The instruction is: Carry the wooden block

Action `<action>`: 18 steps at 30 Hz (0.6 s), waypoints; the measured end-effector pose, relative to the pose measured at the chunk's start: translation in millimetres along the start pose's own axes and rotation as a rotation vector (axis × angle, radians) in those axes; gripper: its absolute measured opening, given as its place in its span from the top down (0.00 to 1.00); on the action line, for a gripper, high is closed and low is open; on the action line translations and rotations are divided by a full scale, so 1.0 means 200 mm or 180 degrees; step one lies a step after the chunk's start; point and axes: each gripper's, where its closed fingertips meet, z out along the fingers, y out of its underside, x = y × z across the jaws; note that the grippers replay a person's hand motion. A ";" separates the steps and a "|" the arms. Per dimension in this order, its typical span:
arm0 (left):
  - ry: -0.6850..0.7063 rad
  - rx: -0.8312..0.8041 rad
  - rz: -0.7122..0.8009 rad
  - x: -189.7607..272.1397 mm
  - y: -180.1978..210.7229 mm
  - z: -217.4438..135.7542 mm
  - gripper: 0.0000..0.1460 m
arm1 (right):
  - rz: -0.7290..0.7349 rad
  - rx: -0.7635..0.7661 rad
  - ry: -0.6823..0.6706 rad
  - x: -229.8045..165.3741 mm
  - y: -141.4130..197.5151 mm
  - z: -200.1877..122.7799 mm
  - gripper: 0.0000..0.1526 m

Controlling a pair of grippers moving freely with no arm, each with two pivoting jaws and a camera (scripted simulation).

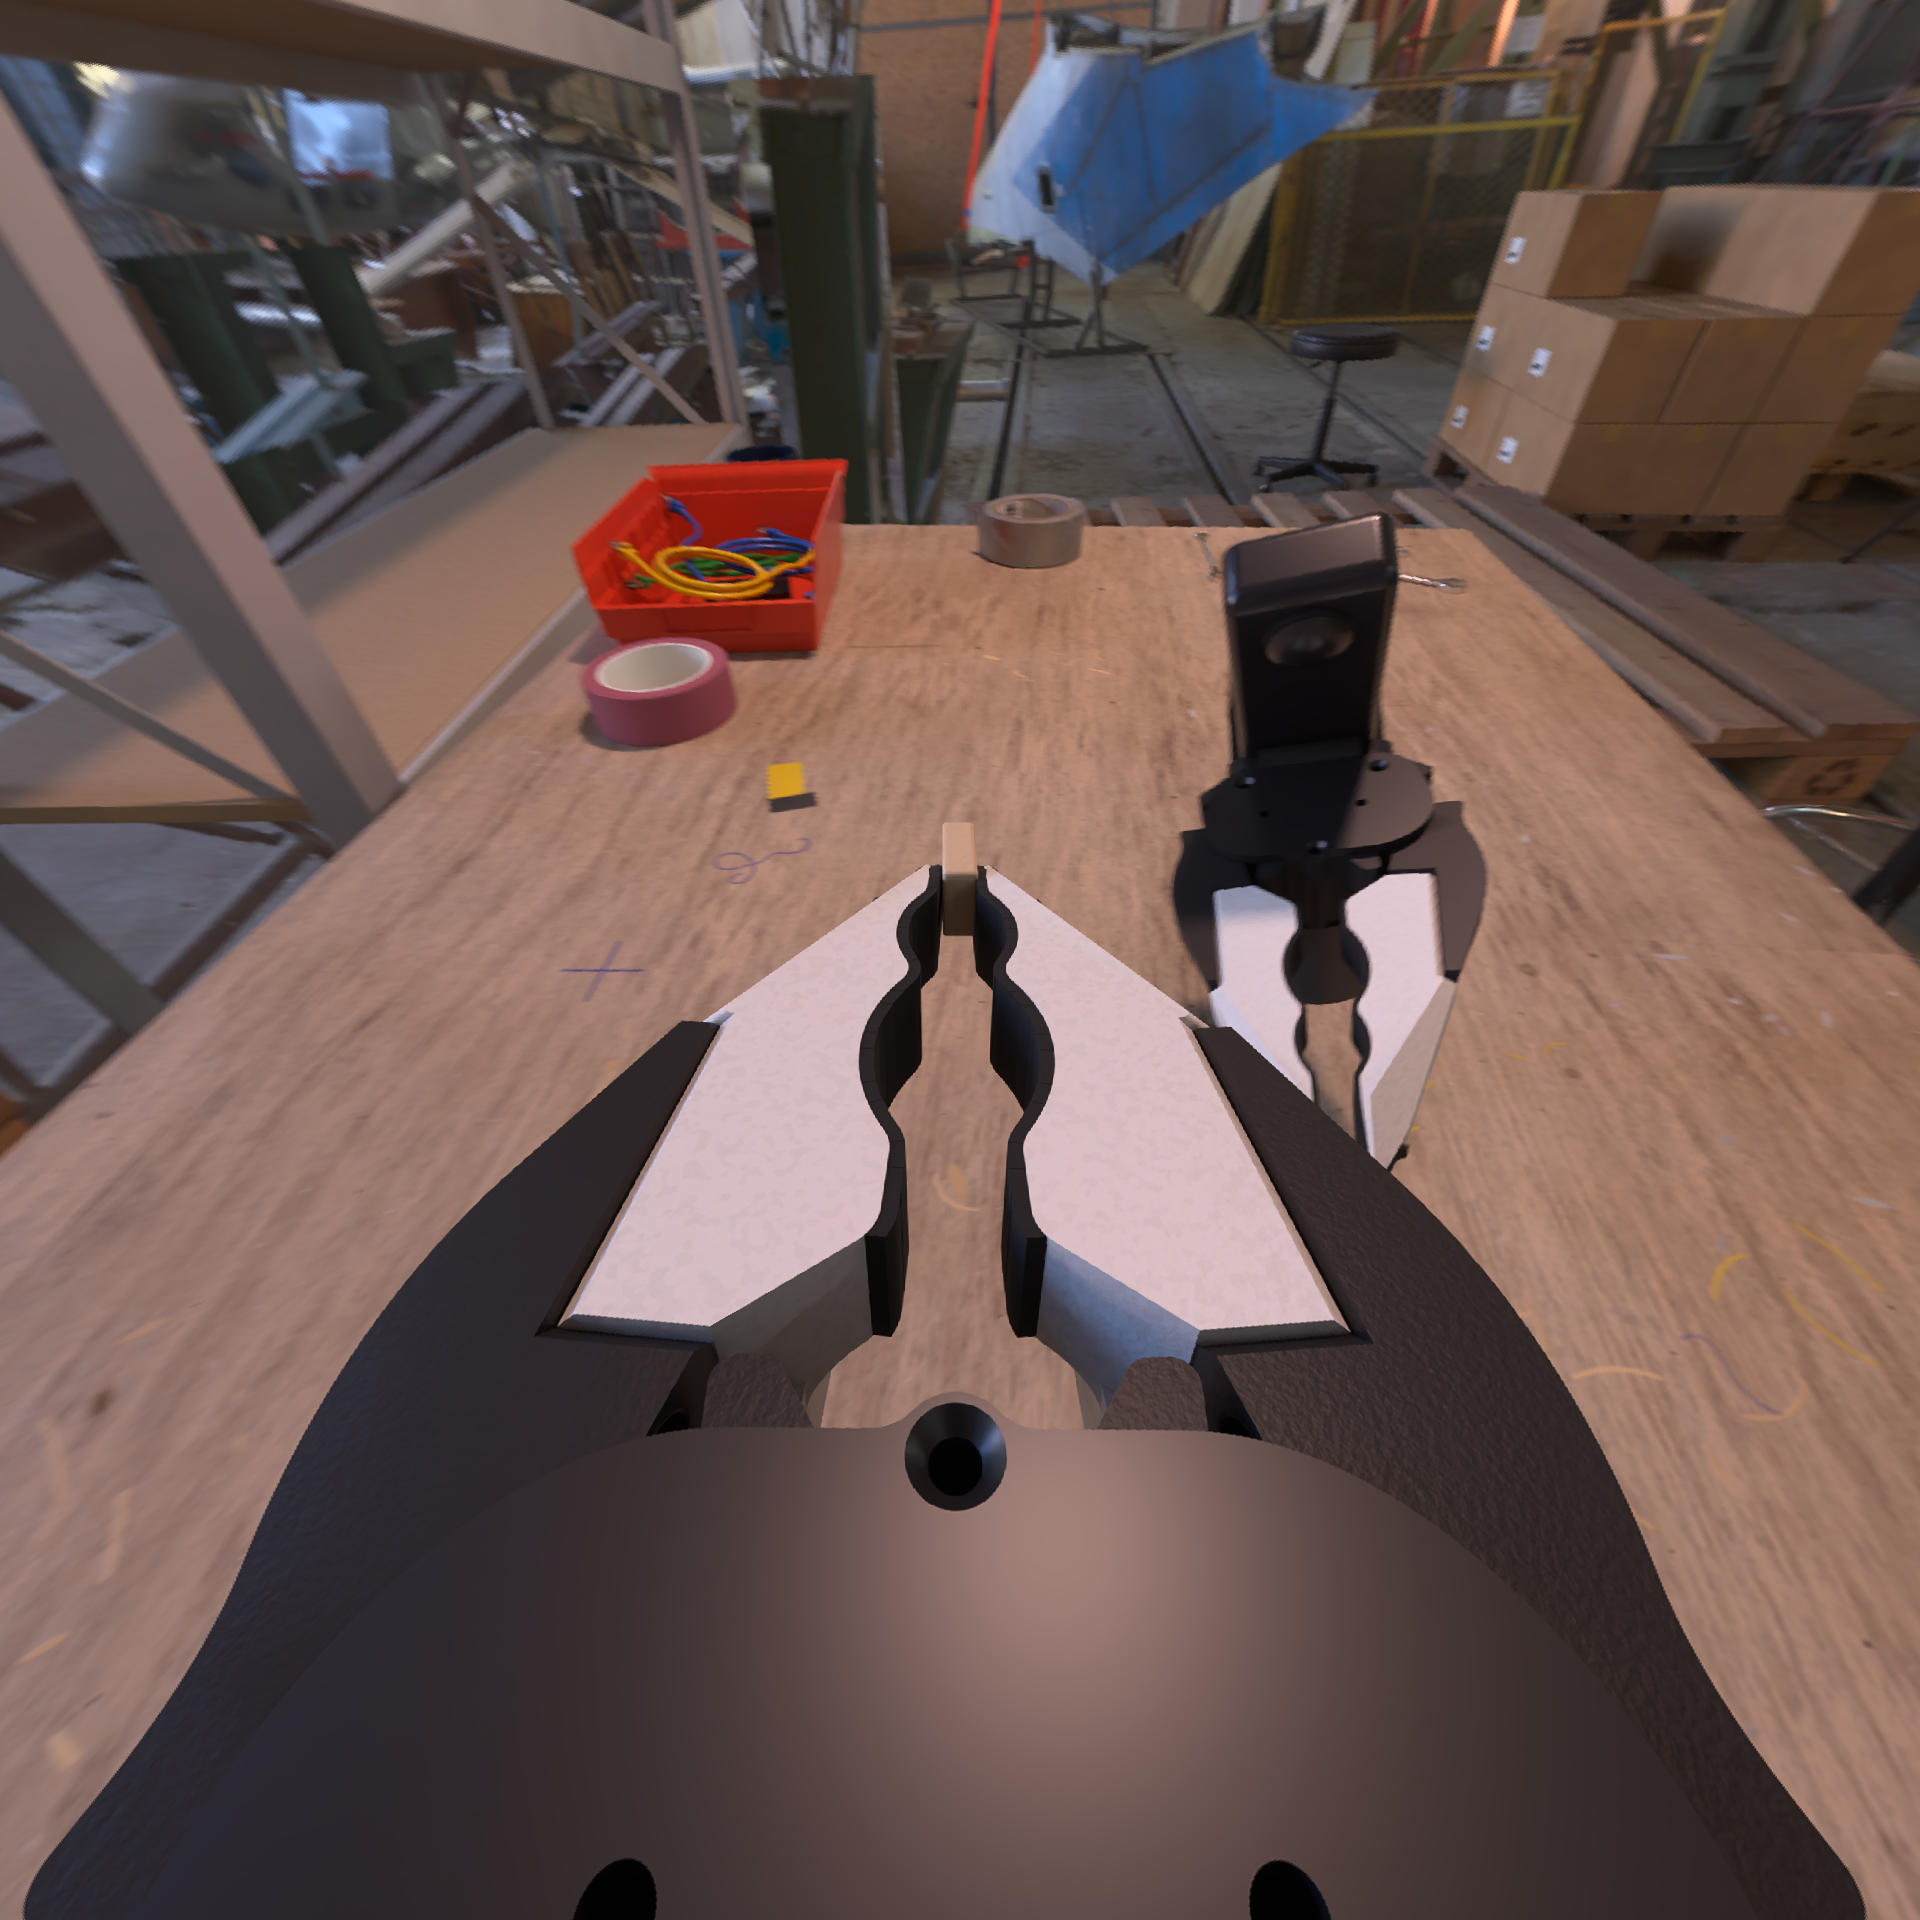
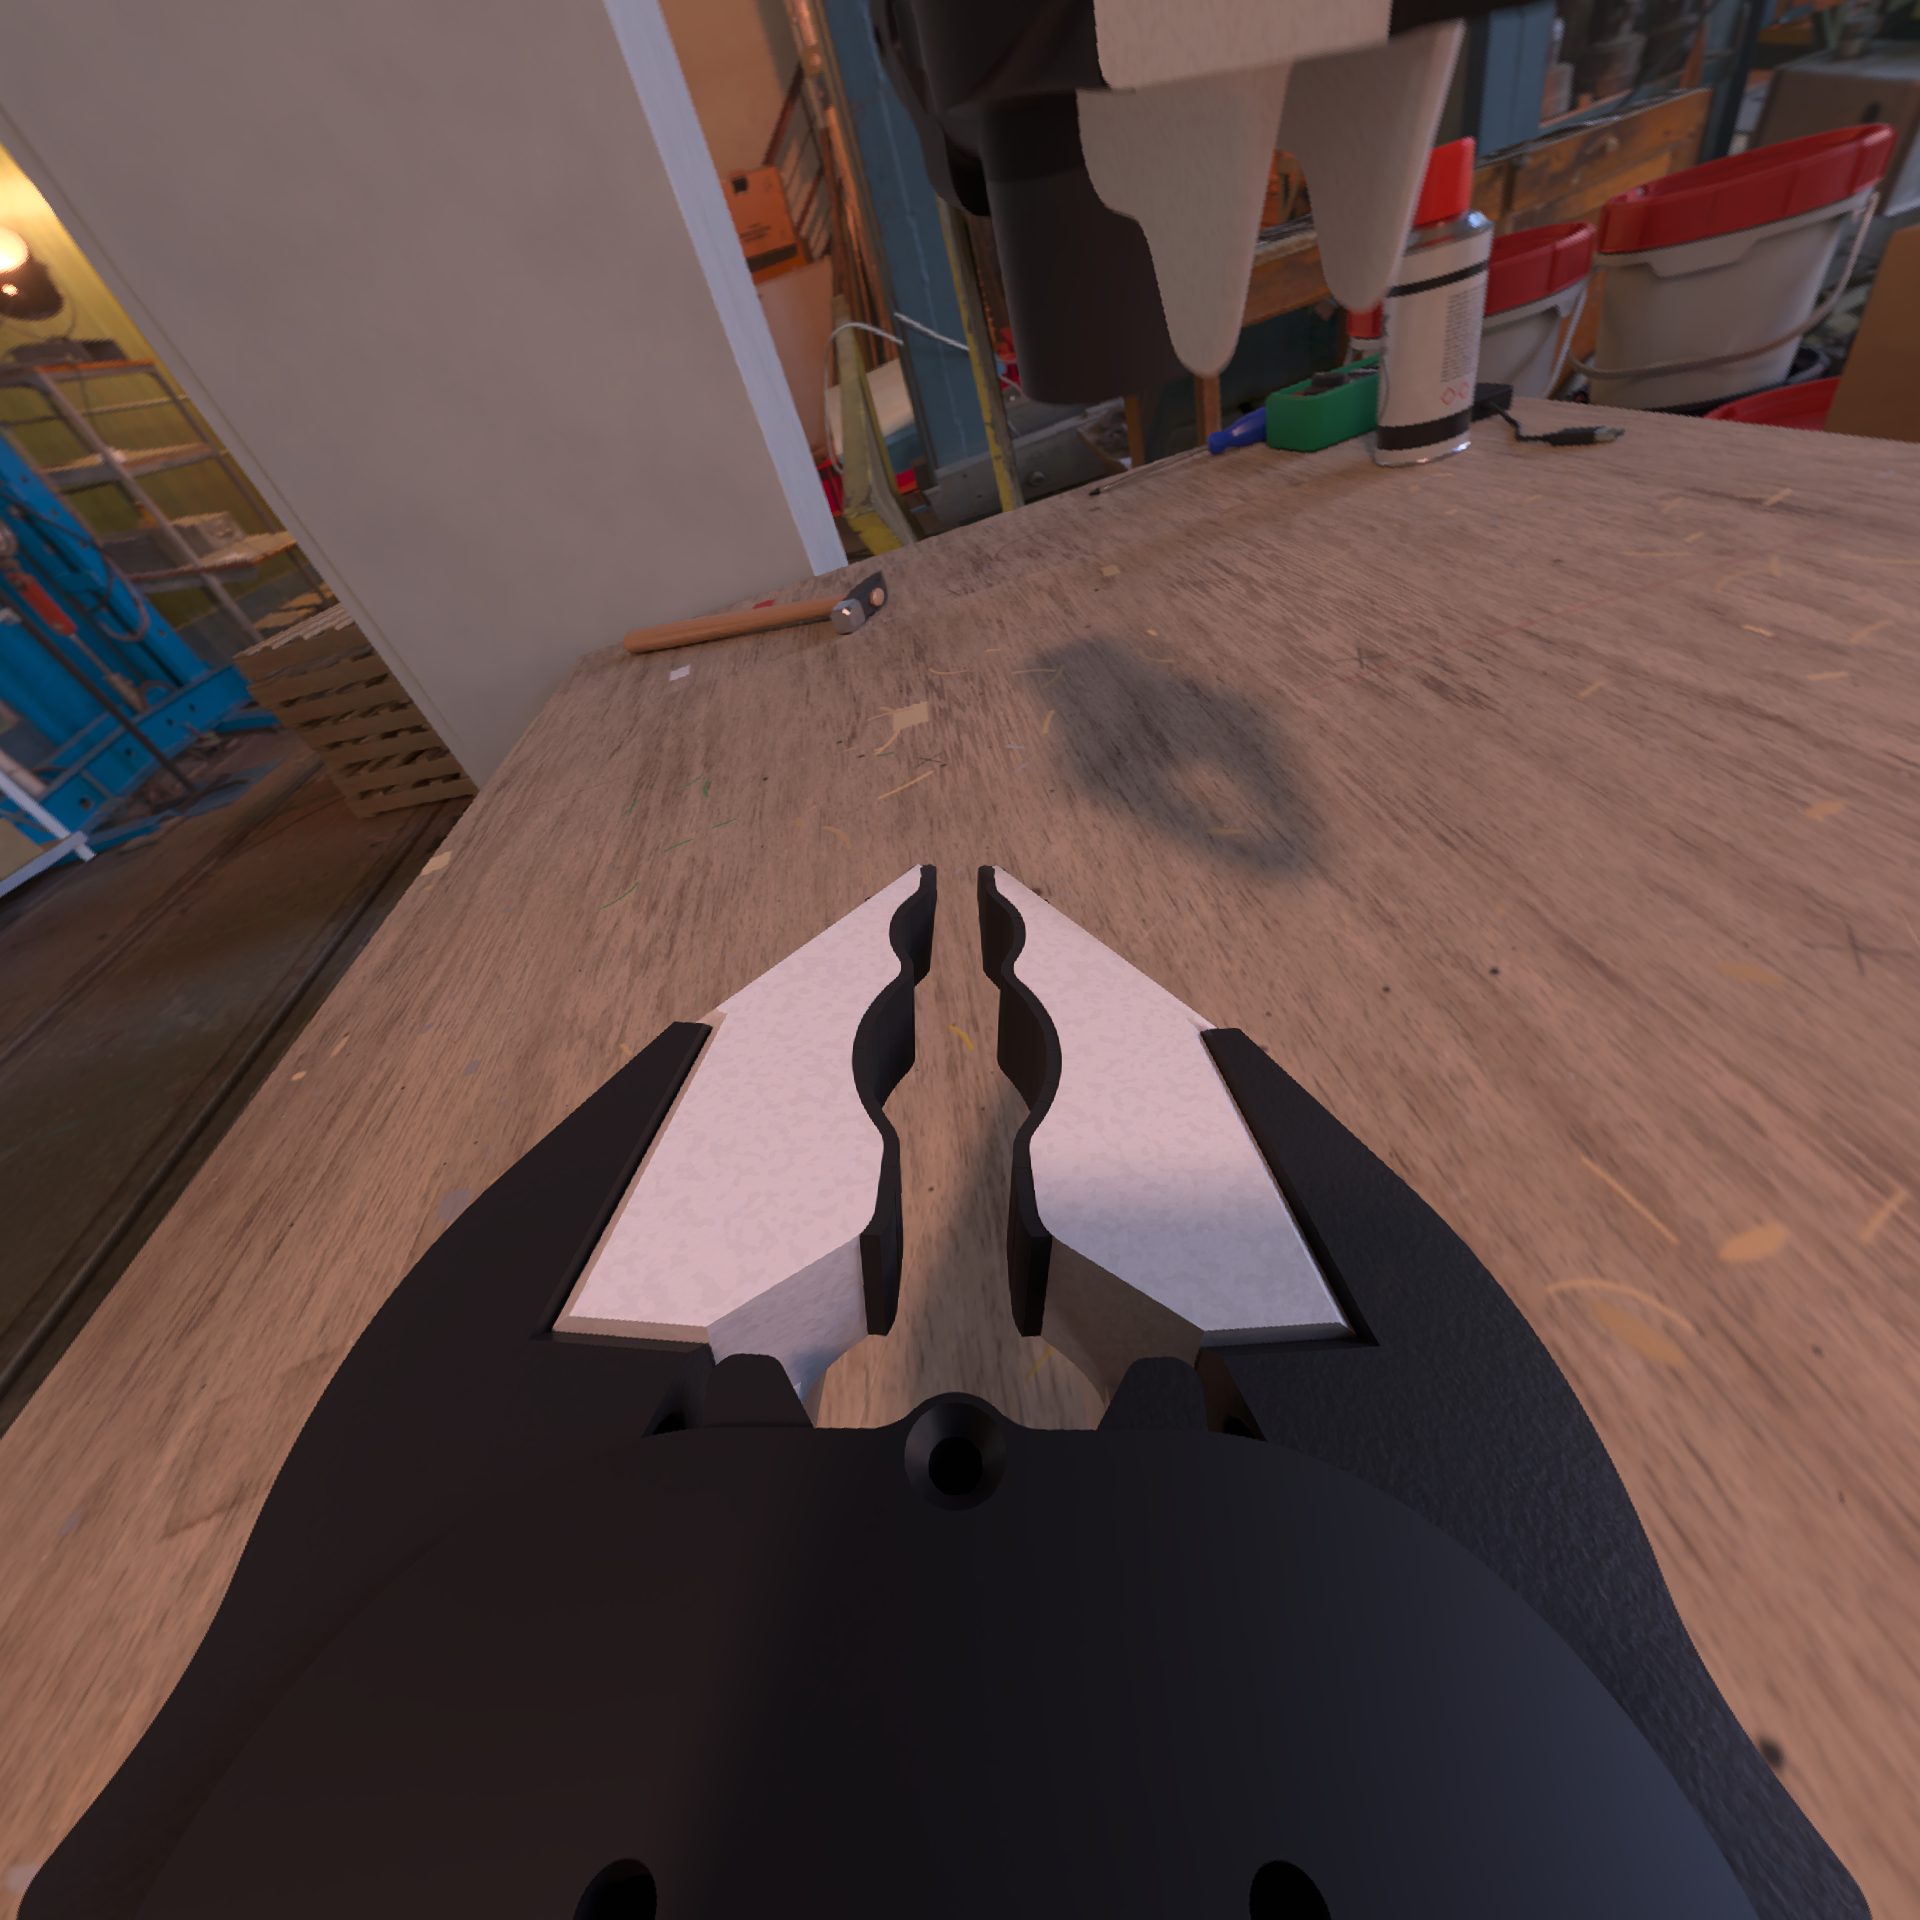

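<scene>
A small pale wooden block (image 1: 957, 883) stands upright, pinched between the tips of my left gripper (image 1: 957, 899), which is shut on it above the wooden table (image 1: 1039, 686). My right gripper (image 2: 954, 881) is empty, its jaws only a narrow gap apart, low over the table. It also shows in the left wrist view (image 1: 1335, 1101) to the right of the block, facing back toward me. The left gripper's fingers (image 2: 1205, 260) hang at the top of the right wrist view; the block does not show there.
A red bin of cables (image 1: 717, 561), a pink tape roll (image 1: 658, 691), a grey tape roll (image 1: 1031, 530) and a small yellow piece (image 1: 787, 784) lie on the far side. A hammer (image 2: 758, 621), a spray can (image 2: 1429, 322) and a green item (image 2: 1325, 405) sit near the table's edges.
</scene>
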 end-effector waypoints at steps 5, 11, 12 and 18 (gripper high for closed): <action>-0.0739 0.0366 -0.0040 -0.25 -0.11 -0.24 0.97 | 0.0038 -0.0401 0.0245 0.04 0.13 -0.08 1.00; -0.0786 0.0320 -0.0105 -0.37 -0.12 -0.41 0.97 | 0.0160 -0.0385 0.0831 0.16 0.16 -0.21 0.97; -0.0730 0.0237 -0.0075 -0.35 -0.11 -0.39 0.97 | 0.0149 -0.0226 0.0924 0.19 0.09 -0.23 0.90; -0.0507 -0.0472 0.0362 -0.21 -0.07 -0.24 0.97 | -0.0479 0.0549 0.1341 0.31 -0.43 -0.10 0.48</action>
